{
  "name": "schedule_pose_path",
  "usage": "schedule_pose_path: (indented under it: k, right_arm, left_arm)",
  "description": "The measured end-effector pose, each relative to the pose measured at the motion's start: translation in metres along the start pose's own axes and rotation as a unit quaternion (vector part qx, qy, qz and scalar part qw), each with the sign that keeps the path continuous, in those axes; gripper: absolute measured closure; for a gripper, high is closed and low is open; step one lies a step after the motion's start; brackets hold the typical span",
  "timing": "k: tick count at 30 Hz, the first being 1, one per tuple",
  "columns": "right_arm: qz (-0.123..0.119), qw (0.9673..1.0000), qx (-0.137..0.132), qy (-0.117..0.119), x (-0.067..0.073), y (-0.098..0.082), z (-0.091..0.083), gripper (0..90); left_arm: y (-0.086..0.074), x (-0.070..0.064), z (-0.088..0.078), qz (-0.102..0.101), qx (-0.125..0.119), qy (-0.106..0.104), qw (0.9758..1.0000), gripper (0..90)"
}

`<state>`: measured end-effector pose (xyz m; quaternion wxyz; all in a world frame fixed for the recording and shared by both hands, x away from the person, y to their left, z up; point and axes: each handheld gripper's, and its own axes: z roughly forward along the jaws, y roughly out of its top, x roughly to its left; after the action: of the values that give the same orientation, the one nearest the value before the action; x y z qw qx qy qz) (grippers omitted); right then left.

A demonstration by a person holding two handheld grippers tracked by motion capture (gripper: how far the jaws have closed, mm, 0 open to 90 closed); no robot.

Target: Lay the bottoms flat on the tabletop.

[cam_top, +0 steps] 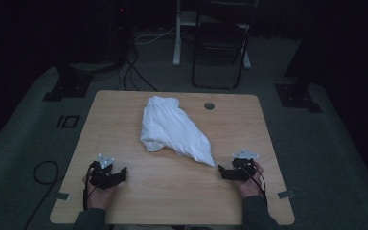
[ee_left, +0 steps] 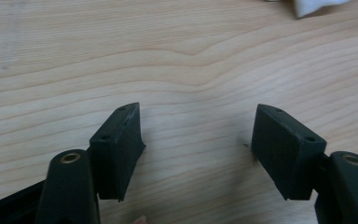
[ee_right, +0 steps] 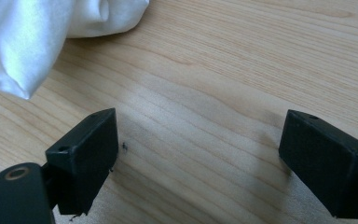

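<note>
A crumpled white cloth (cam_top: pixel 175 130) lies on the wooden table (cam_top: pixel 124 110), its near corner pointing toward the right hand. My left gripper (cam_top: pixel 120 173) rests near the front left of the table, well away from the cloth, jaws apart over bare wood (ee_left: pixel 198 135). A scrap of the cloth (ee_left: pixel 317 6) peeks in at the top of the left gripper view. My right gripper (cam_top: pixel 223 171) sits at the front right, just short of the cloth's corner. Its jaws are wide apart (ee_right: pixel 200 149) with nothing between them, and the cloth (ee_right: pixel 37 37) lies beyond its left jaw.
A round cable hole (cam_top: pixel 209 105) sits at the table's back edge. Behind the table stand a dark folding chair (cam_top: pixel 220 48) and a white stand leg (cam_top: pixel 177 33). Cables (cam_top: pixel 134 72) run across the grey floor, and black stand feet (cam_top: pixel 64 86) flank the table.
</note>
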<state>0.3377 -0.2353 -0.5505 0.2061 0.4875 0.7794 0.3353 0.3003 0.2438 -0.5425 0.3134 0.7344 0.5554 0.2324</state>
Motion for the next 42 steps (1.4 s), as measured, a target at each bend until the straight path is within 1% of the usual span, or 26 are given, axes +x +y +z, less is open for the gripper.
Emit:
schedule_pose_path:
  k: [2,6,9,12,15,18,21,23,25,26,28,32,36,39,41,42]
  right_arm:
    - [0.0,1.0,0.0,0.0,0.0,0.0,0.0,11.6]
    - [0.0,1.0,0.0,0.0,0.0,0.0,0.0,11.6]
    - [0.0,1.0,0.0,0.0,0.0,0.0,0.0,11.6]
    - [0.0,1.0,0.0,0.0,0.0,0.0,0.0,11.6]
    - [0.0,1.0,0.0,0.0,0.0,0.0,0.0,11.6]
    - [0.0,1.0,0.0,0.0,0.0,0.0,0.0,11.6]
    - [0.0,1.0,0.0,0.0,0.0,0.0,0.0,11.6]
    - [0.0,1.0,0.0,0.0,0.0,0.0,0.0,11.6]
    - [0.0,1.0,0.0,0.0,0.0,0.0,0.0,11.6]
    - [0.0,1.0,0.0,0.0,0.0,0.0,0.0,11.6]
    - [0.0,1.0,0.0,0.0,0.0,0.0,0.0,11.6]
    - [0.0,1.0,0.0,0.0,0.0,0.0,0.0,11.6]
    - [0.0,1.0,0.0,0.0,0.0,0.0,0.0,11.6]
    - [0.0,1.0,0.0,0.0,0.0,0.0,0.0,11.6]
    - [0.0,1.0,0.0,0.0,0.0,0.0,0.0,11.6]
    - [0.0,1.0,0.0,0.0,0.0,0.0,0.0,11.6]
  left_arm:
    - [0.002,-0.004,0.0,0.014,0.003,0.0,0.9999,34.1]
    - [0.009,-0.012,-0.001,0.026,-0.01,-0.009,0.9996,34.0]
    - [0.018,-0.02,-0.002,0.039,-0.02,-0.024,0.9988,34.0]
    - [0.026,-0.031,0.001,0.053,-0.028,-0.039,0.9975,33.9]
    - [0.035,-0.045,0.004,0.069,-0.032,-0.054,0.9956,33.9]
    - [0.042,-0.057,0.007,0.079,-0.036,-0.067,0.994,34.0]
    - [0.049,-0.07,0.01,0.093,-0.039,-0.077,0.9918,34.1]
    - [0.054,-0.079,0.013,0.105,-0.041,-0.088,0.9897,34.4]
    - [0.058,-0.086,0.015,0.115,-0.042,-0.1,0.9873,38.5]
    - [0.06,-0.089,0.017,0.119,-0.043,-0.104,0.9865,39.1]
    - [0.063,-0.096,0.019,0.122,-0.044,-0.112,0.9853,39.6]
    - [0.069,-0.107,0.023,0.132,-0.047,-0.118,0.9831,39.5]
    - [0.074,-0.119,0.027,0.144,-0.05,-0.118,0.9813,38.5]
    - [0.079,-0.127,0.029,0.145,-0.057,-0.117,0.9808,37.1]
    - [0.082,-0.132,0.03,0.14,-0.063,-0.122,0.9806,36.2]
    - [0.084,-0.135,0.031,0.141,-0.066,-0.124,0.98,35.3]
